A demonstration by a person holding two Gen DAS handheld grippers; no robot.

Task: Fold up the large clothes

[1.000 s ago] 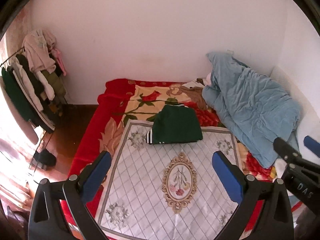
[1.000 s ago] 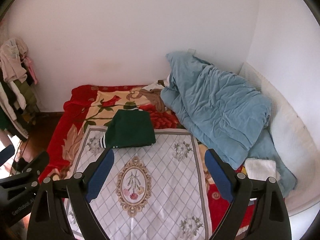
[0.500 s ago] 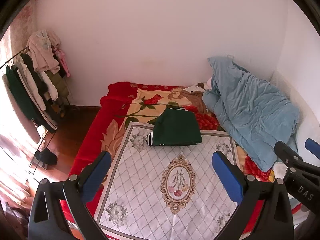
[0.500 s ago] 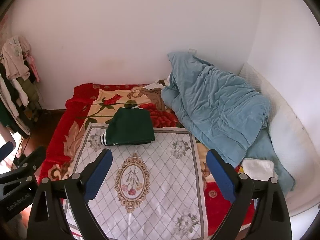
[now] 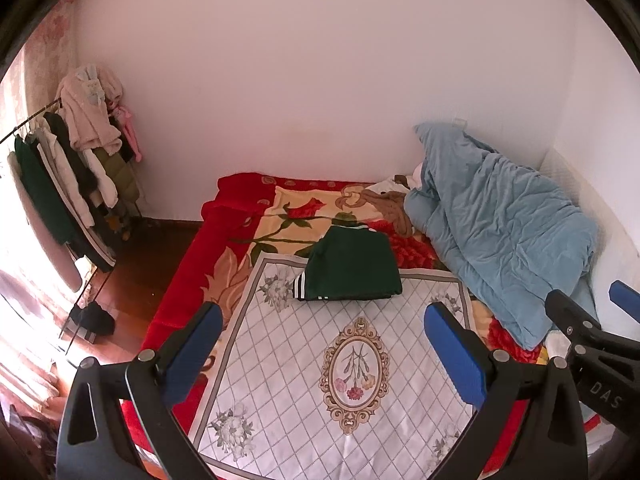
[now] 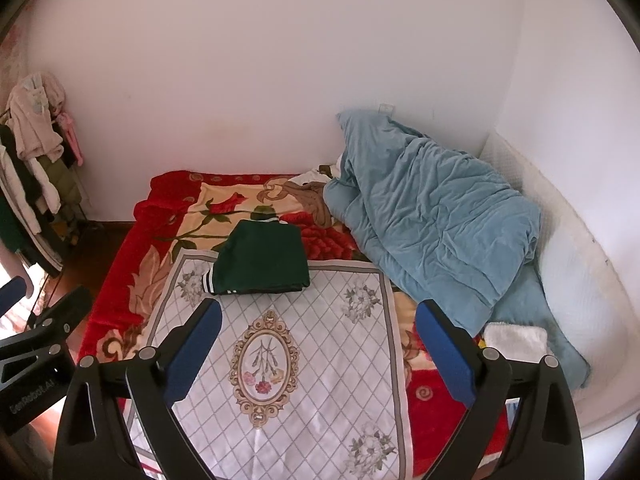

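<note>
The folded green garment [image 5: 350, 264] sat on the white quilted cloth [image 5: 304, 376], its far edge spilling onto the red floral blanket [image 5: 176, 304]. Left gripper [image 5: 322, 354] gaped empty; right gripper [image 6: 318, 350], jaws just widening, held nothing. Something brown [image 6: 314, 200] was half buried under the blue duvet [image 6: 432, 216], couldn't make it out.
</note>
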